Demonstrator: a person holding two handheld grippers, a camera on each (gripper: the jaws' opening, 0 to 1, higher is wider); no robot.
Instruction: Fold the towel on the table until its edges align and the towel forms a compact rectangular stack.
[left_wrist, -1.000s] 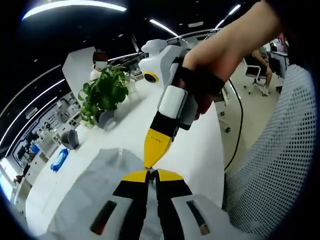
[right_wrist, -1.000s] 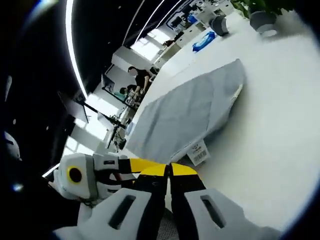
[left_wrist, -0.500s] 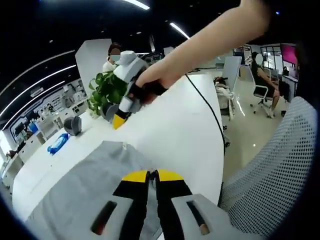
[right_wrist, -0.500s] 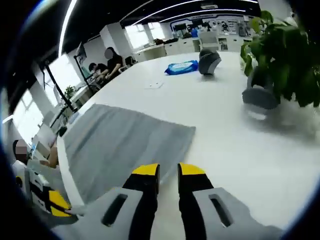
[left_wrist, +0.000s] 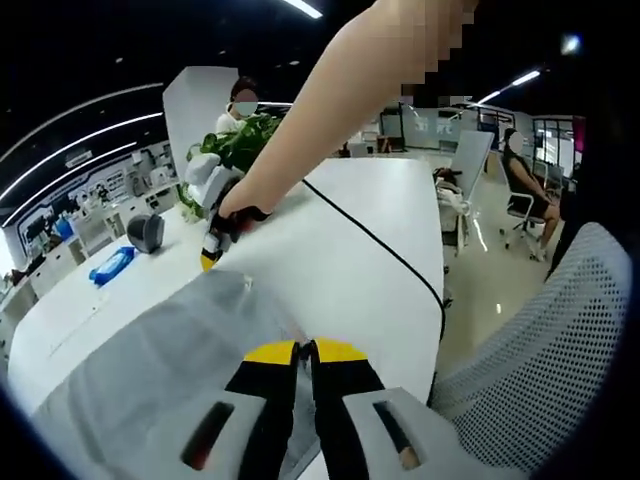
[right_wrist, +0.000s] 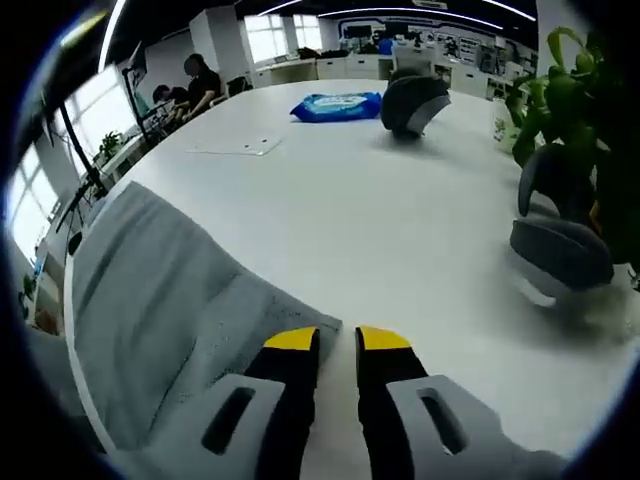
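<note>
Currently the left gripper (left_wrist: 305, 351) clamps the towel (left_wrist: 150, 370) edge; the right gripper (right_wrist: 338, 340), jaws parted, sits seemingly just off its far corner, bare table (right_wrist: 400, 230) beyond.

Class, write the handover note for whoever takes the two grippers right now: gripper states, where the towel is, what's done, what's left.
Left gripper: shut on the grey towel at its near edge.
Right gripper: open, tips at the towel's far corner, gripping nothing.
Towel lies spread on the white table; plant pot and blue packet stand apart from it.
Done: one edge pinched. Left: grip the far corner, fold, align edges.
</note>
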